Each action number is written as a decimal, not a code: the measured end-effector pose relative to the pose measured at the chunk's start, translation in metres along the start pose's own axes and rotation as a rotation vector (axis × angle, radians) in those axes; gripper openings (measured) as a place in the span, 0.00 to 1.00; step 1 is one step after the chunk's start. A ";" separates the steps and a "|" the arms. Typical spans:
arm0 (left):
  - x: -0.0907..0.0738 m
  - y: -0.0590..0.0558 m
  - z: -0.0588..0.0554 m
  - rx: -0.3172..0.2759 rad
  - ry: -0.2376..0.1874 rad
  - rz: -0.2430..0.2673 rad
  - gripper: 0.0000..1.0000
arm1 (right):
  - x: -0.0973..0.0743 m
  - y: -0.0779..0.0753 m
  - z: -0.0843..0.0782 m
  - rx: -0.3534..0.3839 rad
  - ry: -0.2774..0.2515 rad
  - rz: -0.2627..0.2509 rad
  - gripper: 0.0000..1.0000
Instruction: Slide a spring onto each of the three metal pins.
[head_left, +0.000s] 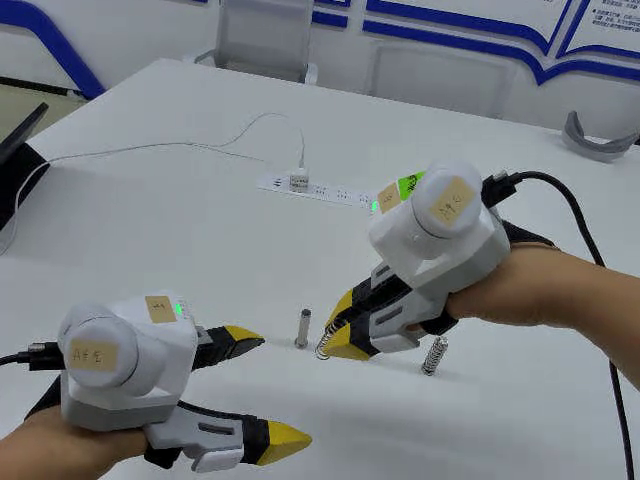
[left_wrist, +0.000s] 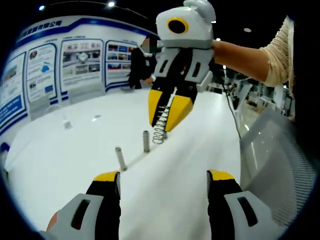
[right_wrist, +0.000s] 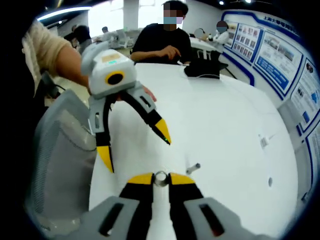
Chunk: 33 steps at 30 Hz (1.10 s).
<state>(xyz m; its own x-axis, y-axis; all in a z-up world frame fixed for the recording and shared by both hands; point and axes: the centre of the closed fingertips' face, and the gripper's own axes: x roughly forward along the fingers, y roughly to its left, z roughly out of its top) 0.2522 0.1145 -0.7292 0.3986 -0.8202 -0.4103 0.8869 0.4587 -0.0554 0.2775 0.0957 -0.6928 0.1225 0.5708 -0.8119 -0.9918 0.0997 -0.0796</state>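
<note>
White surface (head_left: 150, 230): L gripper (head_left: 272, 388) by near-left edge, jaws spread wide, nothing btwn them. Bare metal pin (head_left: 303, 328) stands upright mid-surface. Just right of it, R gripper (head_left: 340, 325) is clamped on a tilted spring (head_left: 323, 347), apart from the pin. Further right, 2nd pin (head_left: 434, 355) w/ spring already on.

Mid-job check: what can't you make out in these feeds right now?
Head view: the standing spring, right of the bare pin, is too small to tell what is inside it.
Head view: the right gripper covers most of the held spring.
Right gripper view: the held spring is end-on between shut jaws, its length hidden.
Left gripper view: a small far object on the table is too blurred to name.
</note>
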 end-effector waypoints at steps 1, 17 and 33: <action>0.000 0.001 0.000 -0.005 0.000 0.003 0.73 | 0.000 -0.004 0.000 0.003 0.003 -0.005 0.12; -0.005 0.007 0.002 -0.035 -0.019 0.015 0.75 | 0.013 -0.045 0.001 0.050 0.024 -0.057 0.12; -0.007 0.010 0.002 -0.057 -0.031 0.021 0.74 | 0.028 -0.064 -0.002 0.084 0.043 -0.065 0.12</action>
<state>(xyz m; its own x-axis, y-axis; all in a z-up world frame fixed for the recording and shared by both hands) 0.2590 0.1241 -0.7253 0.4252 -0.8200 -0.3831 0.8638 0.4940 -0.0987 0.3441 0.1033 -0.7115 0.1827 0.5255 -0.8309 -0.9751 0.2046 -0.0850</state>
